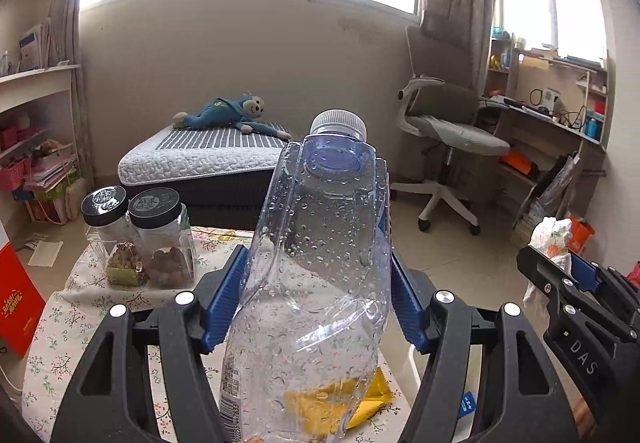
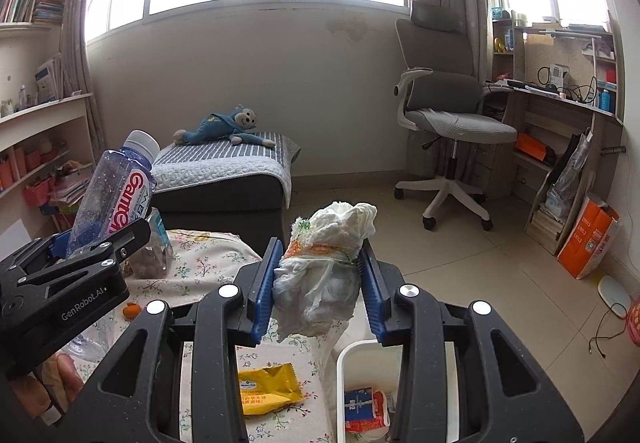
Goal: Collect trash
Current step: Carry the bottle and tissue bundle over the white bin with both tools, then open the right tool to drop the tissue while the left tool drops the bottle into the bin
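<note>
We see the left gripper [image 1: 320, 275] clamped on a crumpled clear bottle [image 1: 316, 263] at frame centre, our right gripper [image 2: 320, 275] squeezing a wad of tissue [image 2: 324, 263] mid-frame, a yellow wrapper [image 2: 268, 387] on the floral tablecloth [image 2: 200, 255] below, a white bin [image 2: 344, 359] at lower right.

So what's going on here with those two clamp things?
A person is clearing trash off a flowered table with two handheld grippers. The left gripper has its jaws closed on an empty plastic bottle; the right gripper grips a crumpled white wad. A white bin sits just below, and a yellow wrapper is not yet collected.
</note>
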The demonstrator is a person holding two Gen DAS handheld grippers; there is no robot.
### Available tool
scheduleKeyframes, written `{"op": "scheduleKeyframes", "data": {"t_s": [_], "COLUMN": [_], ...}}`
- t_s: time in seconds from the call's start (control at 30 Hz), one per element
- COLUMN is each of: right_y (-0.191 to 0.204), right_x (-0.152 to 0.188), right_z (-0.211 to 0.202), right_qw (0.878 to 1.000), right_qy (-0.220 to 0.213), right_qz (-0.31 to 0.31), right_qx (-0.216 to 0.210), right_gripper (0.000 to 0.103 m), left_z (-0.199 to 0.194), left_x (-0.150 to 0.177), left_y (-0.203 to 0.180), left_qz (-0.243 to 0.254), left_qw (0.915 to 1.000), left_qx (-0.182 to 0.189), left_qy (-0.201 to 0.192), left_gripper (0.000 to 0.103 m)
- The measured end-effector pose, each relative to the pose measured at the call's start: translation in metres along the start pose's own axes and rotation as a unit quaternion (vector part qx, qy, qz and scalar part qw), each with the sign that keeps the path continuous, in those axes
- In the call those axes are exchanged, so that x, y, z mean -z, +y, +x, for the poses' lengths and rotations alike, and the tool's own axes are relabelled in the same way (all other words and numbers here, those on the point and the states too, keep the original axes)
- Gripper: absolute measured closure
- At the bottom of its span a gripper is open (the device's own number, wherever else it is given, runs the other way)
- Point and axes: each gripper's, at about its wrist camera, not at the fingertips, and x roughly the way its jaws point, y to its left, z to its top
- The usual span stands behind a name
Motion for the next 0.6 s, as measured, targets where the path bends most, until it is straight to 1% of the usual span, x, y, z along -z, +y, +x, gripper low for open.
{"op": "scheduleKeyframes", "data": {"t_s": [0.37, 0.4, 0.43, 0.5, 0.53, 0.6], "right_y": [-0.059, -0.064, -0.07, -0.083, -0.09, -0.106], "right_x": [0.017, 0.019, 0.02, 0.021, 0.021, 0.023], "right_z": [0.003, 0.002, 0.001, -0.004, -0.006, -0.011], "right_qw": [0.997, 0.997, 0.996, 0.994, 0.993, 0.99], "right_qy": [0.035, 0.036, 0.036, 0.031, 0.03, 0.028], "right_qz": [0.015, 0.019, 0.025, 0.039, 0.046, 0.063], "right_qx": [0.064, 0.071, 0.078, 0.097, 0.105, 0.119], "right_gripper": [0.066, 0.064, 0.053, 0.037, 0.033, 0.03], "left_z": [0.015, 0.016, 0.018, 0.022, 0.024, 0.03], "left_x": [0.011, 0.012, 0.013, 0.015, 0.017, 0.021], "left_y": [-0.062, -0.067, -0.072, -0.084, -0.09, -0.102], "left_qz": [0.031, 0.033, 0.034, 0.038, 0.04, 0.042], "left_qw": [0.9984, 0.998, 0.9974, 0.9961, 0.9955, 0.9939], "left_qx": [0.044, 0.051, 0.059, 0.073, 0.078, 0.091], "left_qy": [0.017, 0.02, 0.024, 0.033, 0.036, 0.046], "left_gripper": [0.037, 0.037, 0.037, 0.037, 0.037, 0.037]}}
